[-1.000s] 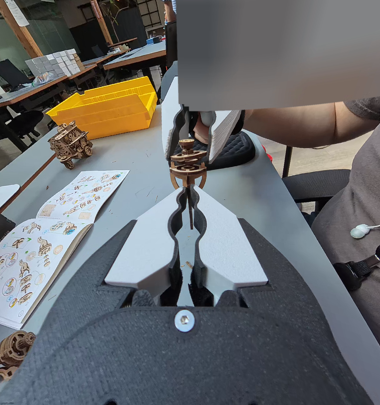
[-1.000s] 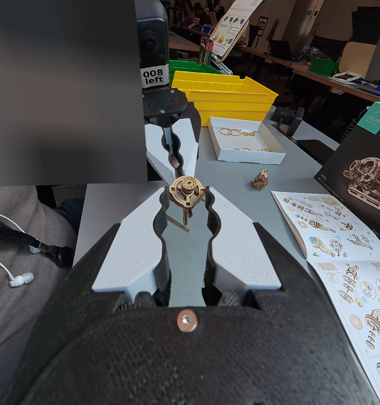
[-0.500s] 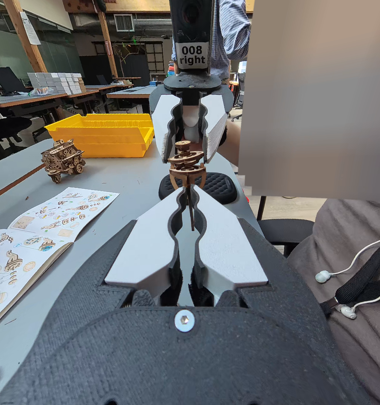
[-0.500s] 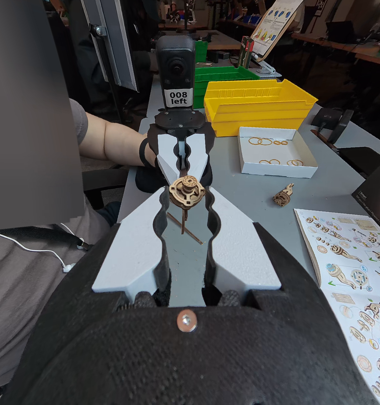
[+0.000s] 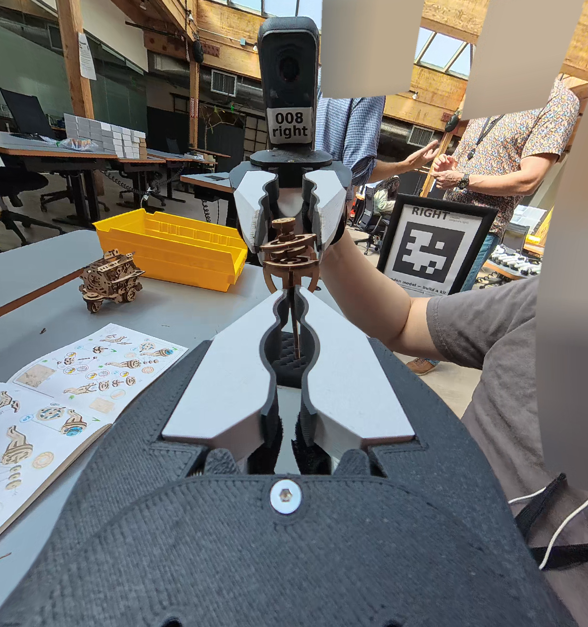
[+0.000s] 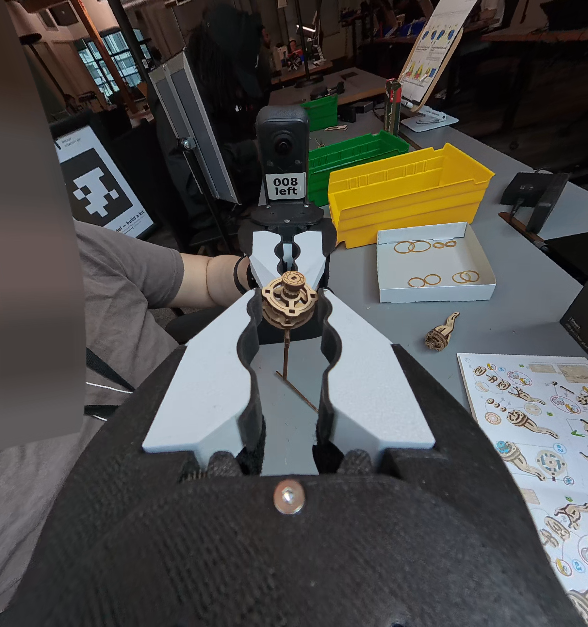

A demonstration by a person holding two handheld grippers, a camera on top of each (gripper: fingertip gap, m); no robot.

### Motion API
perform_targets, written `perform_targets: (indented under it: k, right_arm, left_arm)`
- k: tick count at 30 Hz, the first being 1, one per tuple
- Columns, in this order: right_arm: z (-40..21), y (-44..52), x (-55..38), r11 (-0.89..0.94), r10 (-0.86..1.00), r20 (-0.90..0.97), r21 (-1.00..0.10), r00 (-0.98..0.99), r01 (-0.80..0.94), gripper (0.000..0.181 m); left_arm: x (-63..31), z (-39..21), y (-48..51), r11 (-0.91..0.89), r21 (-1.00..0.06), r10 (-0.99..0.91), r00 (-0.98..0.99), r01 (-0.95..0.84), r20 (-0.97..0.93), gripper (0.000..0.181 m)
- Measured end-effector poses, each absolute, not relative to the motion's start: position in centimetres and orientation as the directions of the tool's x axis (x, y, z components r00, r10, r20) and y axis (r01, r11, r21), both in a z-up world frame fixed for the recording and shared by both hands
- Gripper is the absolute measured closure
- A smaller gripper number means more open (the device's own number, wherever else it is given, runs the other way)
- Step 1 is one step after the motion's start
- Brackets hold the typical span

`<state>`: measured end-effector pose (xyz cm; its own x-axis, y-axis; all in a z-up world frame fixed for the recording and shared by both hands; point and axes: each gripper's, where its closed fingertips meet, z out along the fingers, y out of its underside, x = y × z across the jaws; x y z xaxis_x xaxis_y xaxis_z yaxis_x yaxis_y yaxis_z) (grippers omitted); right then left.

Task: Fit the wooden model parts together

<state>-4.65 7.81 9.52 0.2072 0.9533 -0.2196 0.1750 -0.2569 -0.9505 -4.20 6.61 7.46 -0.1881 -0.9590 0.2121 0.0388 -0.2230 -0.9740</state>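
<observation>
A small wooden assembly of stacked discs (image 5: 288, 252) with a thin stick hanging from it is held in the air between my two grippers, which face each other. My left gripper (image 5: 293, 292) is shut on the stick just below the discs. My right gripper (image 6: 287, 300) is shut on the disc stack (image 6: 287, 303), with one finger on each side. The right gripper also shows in the left wrist view (image 5: 287, 251), and the left gripper in the right wrist view (image 6: 287, 271), behind the discs. The stick (image 6: 286, 353) points down towards the grey table (image 6: 370, 339).
A loose wooden stick (image 6: 299, 395) lies on the table below. A small wooden part (image 6: 440, 334), a white box of rubber bands (image 6: 435, 291), yellow (image 6: 408, 200) and green (image 6: 353, 152) bins and an instruction booklet (image 6: 540, 424) are right. A finished wooden model (image 5: 111, 280) stands left. People stand behind. Only a small space, under 4 cm, lies between the two pairs of fingers.
Both grippers have risen and tilted up together with the assembly still held between them. The table has dropped lower in both views. The grip has not visibly changed.
</observation>
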Motion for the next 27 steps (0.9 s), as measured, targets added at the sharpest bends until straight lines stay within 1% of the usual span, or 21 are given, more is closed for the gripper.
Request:
perform_targets:
  k: [5,11,17,19,21,23,25,27]
  right_arm:
    - [10.7,8.7,-4.5,-0.217,0.959,-0.171,-0.955,0.225,0.200,0.150]
    - [12.2,8.8,-4.8,-0.163,0.966,-0.109,-0.960,0.235,0.226,0.150]
    - [13.3,8.7,-5.1,-0.104,0.966,-0.037,-0.961,0.255,0.256,0.142]
    - [13.6,8.6,-5.1,-0.081,0.964,-0.009,-0.961,0.266,0.263,0.136]
    - [14.3,8.1,-4.9,-0.021,0.964,0.047,-0.968,0.262,0.251,0.129]
    - [15.1,7.2,-4.6,0.072,0.960,0.130,-0.970,0.246,0.230,0.128]
    - [15.5,6.6,-4.3,0.186,0.938,0.242,-0.956,0.250,0.229,0.131]
    - [15.5,6.5,-4.0,0.310,0.883,0.378,-0.914,0.278,0.261,0.137]
  left_arm:
    - [-4.0,8.8,7.5,-0.240,-0.970,-0.958,-0.174,0.043,0.229,0.181]
    - [-4.3,10.5,7.6,-0.252,-0.965,-0.950,-0.208,0.074,0.232,0.181]
    - [-4.7,11.3,7.1,-0.275,-0.958,-0.934,-0.259,0.087,0.245,0.181]
    - [-4.9,11.6,6.9,-0.280,-0.956,-0.929,-0.275,0.087,0.247,0.181]
    - [-5.2,12.0,6.8,-0.298,-0.950,-0.920,-0.295,0.093,0.259,0.181]
    - [-5.6,12.3,6.8,-0.316,-0.944,-0.910,-0.314,0.097,0.272,0.181]
    - [-5.8,12.4,6.7,-0.324,-0.943,-0.902,-0.328,0.080,0.282,0.181]
    - [-6.0,12.4,6.5,-0.335,-0.941,-0.889,-0.349,0.054,0.297,0.181]
